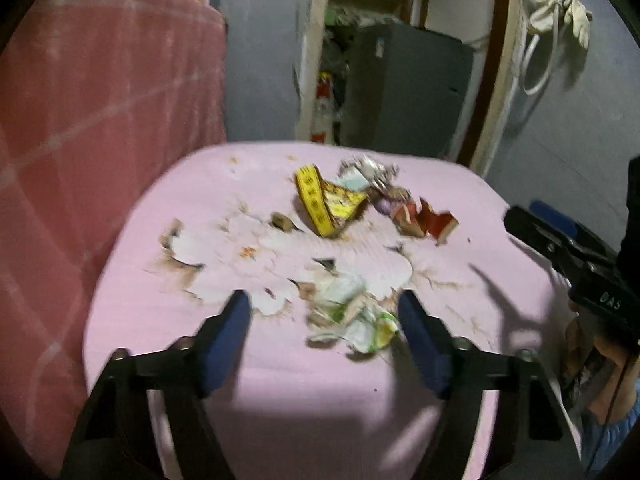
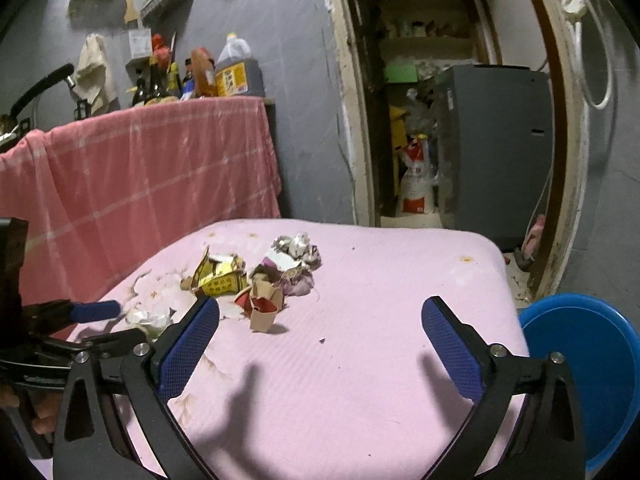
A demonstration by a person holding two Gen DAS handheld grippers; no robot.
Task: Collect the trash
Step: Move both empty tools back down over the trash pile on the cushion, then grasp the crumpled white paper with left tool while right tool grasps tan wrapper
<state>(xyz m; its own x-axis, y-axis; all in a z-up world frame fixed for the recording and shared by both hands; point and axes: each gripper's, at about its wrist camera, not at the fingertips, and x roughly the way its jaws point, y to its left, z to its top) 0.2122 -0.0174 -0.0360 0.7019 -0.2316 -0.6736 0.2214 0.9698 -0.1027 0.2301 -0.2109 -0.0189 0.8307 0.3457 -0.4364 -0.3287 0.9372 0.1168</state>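
- Left gripper (image 1: 324, 304) is spread wide, nothing held, its blue pads either side of the crumpled green-white wrapper (image 1: 352, 320) at the near edge of the litter.
- Right gripper (image 2: 320, 320) is also wide open and empty, hovering over bare pink tabletop (image 2: 380, 360), right of the pile.
- Trash location: yellow wrapper (image 2: 220, 276), silver foil ball (image 2: 298, 246) and torn red-brown carton (image 2: 262, 308) clustered at the far middle of the table; white paper scraps (image 1: 240, 248) on the left.
- Blue bin (image 2: 592, 376) sits off the table's right edge, low. Likely the drop target.
- Risks, my read:
  - Wrapper is light and flat; if your pads close above it, you'll pinch air or push it away.
  - Left view is motion-blurred. Coming in fast could scatter the loose scraps.
  - Table surface looks peeled and stained; pads may snag the torn layer instead of trash.
  - Both grippers sit close together; crossing toward the bin could clip them.
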